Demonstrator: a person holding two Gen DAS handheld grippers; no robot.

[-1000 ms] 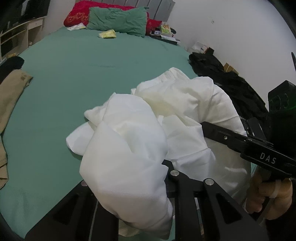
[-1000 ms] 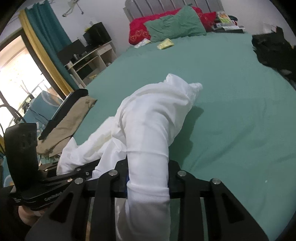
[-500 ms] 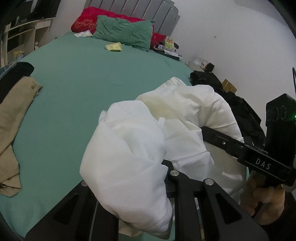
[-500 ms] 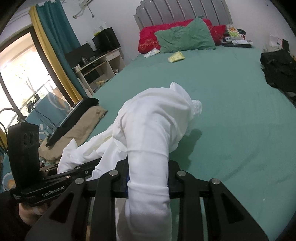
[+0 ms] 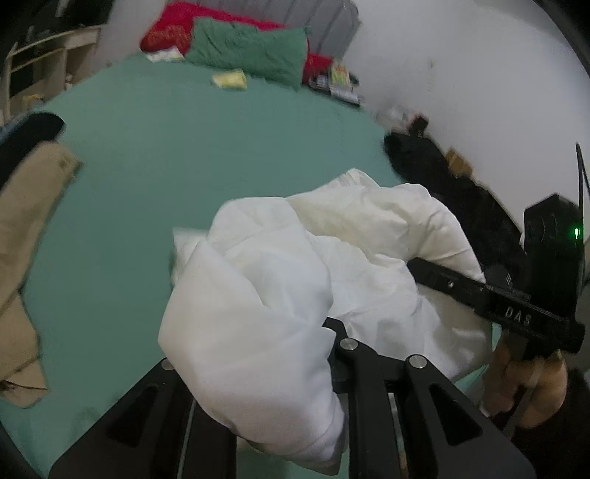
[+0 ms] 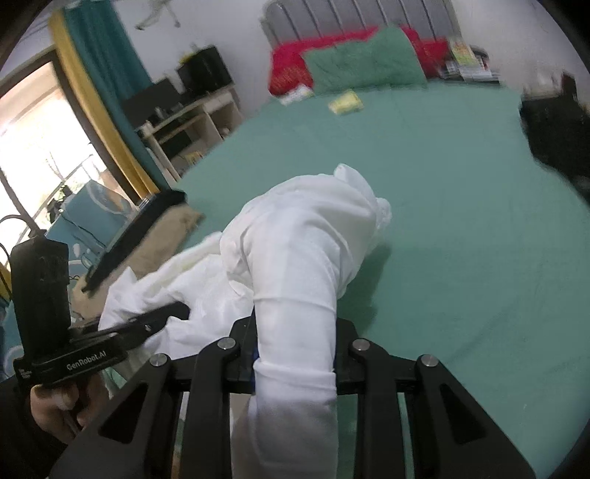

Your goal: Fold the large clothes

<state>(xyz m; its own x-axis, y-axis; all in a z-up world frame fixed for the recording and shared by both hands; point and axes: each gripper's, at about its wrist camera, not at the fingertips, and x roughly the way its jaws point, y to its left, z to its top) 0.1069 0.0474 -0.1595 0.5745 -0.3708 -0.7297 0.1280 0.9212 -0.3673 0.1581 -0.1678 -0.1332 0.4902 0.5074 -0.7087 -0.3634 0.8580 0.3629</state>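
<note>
- A home bedroom: a wide bed under a teal-green fitted sheet (image 6: pixel 461 206) fills most of both views.
- At its head, a grey padded headboard with upright ribs (image 6: pixel 361 18) backs a green pillow (image 6: pixel 365 62) and a red patterned pillow (image 6: pixel 291 62).
- A pale wooden shelf unit (image 6: pixel 191 121) holding dark boxes stands beside the bed.
- A teal curtain with a yellow edge (image 6: pixel 99 77) hangs by a bright glazed doorway (image 6: pixel 40 147).
- Tan trousers (image 5: pixel 25 228) and what looks like dark clothing (image 5: pixel 453 191), too blurred to be sure, lie at the bed's edges.
</note>
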